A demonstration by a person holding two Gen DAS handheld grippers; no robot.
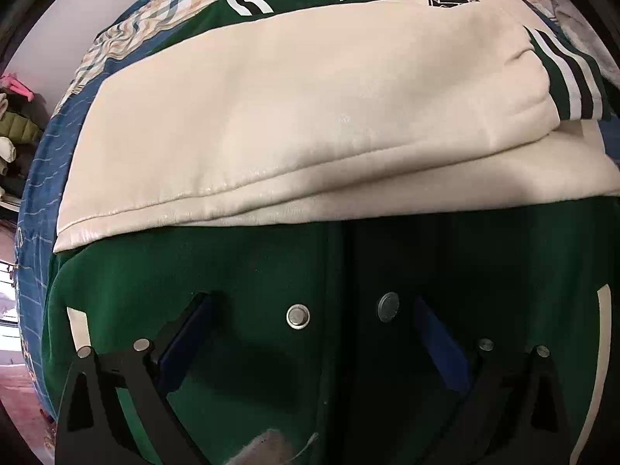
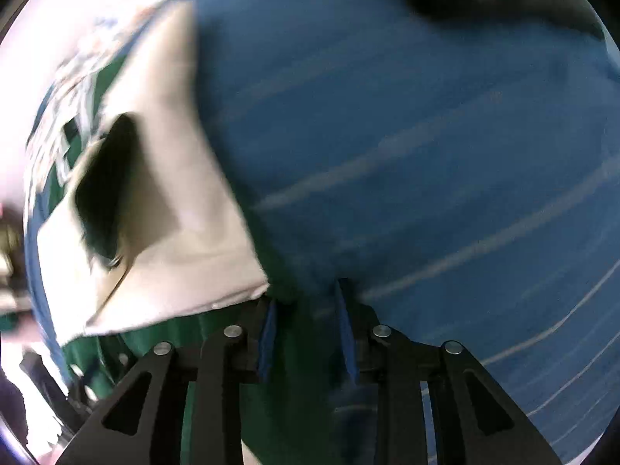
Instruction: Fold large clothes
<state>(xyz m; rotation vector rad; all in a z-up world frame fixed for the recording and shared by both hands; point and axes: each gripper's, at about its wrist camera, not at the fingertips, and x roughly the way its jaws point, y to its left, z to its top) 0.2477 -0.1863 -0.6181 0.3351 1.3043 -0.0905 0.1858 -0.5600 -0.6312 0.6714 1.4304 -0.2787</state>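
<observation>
A green varsity jacket [image 1: 240,271] with cream sleeves [image 1: 294,116] lies on a blue bed cover. Both sleeves are folded across its chest, and the striped cuff [image 1: 569,77] rests at the right. My left gripper [image 1: 310,306] is open over the jacket's lower front, its blue pads either side of the two snap buttons [image 1: 298,316]. In the blurred right wrist view, my right gripper [image 2: 308,302] has its jaws narrowly apart around green jacket fabric [image 2: 298,348] at the garment's edge. The cream sleeve [image 2: 170,209] lies to its left.
The blue striped bed cover [image 2: 426,155] stretches to the right of the jacket. A patterned quilt [image 1: 162,11] lies bunched at the head of the bed. Clothes [image 1: 15,124] are piled off the bed at the far left.
</observation>
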